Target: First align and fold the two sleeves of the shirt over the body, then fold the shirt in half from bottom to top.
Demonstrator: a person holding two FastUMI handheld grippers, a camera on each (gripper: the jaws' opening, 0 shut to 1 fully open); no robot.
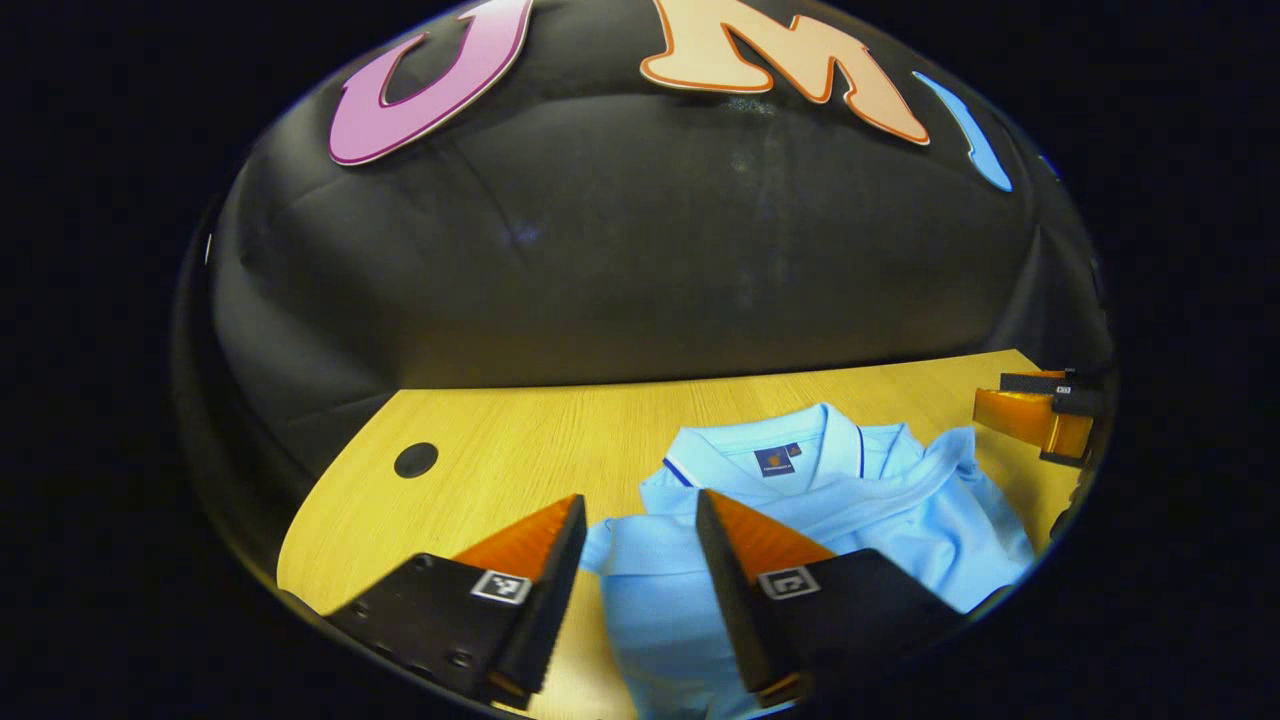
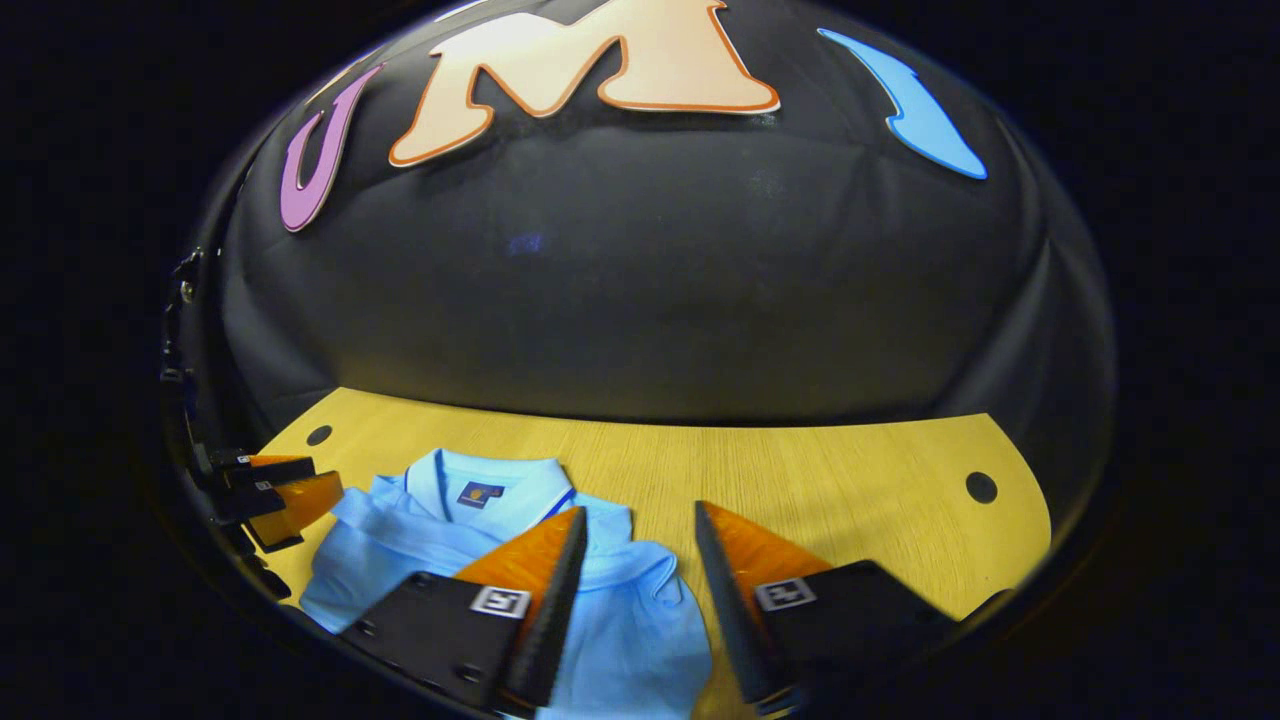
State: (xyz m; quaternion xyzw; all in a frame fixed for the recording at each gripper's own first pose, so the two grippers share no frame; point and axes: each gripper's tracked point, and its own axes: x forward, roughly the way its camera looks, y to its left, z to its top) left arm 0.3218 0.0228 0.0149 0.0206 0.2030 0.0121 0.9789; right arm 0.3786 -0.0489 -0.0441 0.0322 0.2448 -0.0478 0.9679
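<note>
In the left gripper view, the left gripper is seen at the bottom with its two fingers spread apart and nothing held between them; their bases are cut off by the lower edge. Through the gap and beyond it, the light blue shirt is seen lying on the wooden table. Its lower part is cut off at the bottom and partly hidden behind the right-hand finger. A sleeve is seen folded over near the gap. The collar faces the far side, and a small dark label is sewn inside it; its writing is too small to be read. Bare tabletop is left open on the near left, where a dark round hole is set in the wood. At the far right edge the right gripper is partly seen, cut off by the rim.

In the right gripper view, the right gripper is likewise shown with fingers apart, gripping nothing. The shirt lies to the left, partly covered by the left-hand finger, with its near part cut off. Open table stretches to the right, with a hole near the curved edge and another hole far left. The left gripper is seen at the left rim, just beside the shirt; how its jaws stand cannot be told there.
</note>
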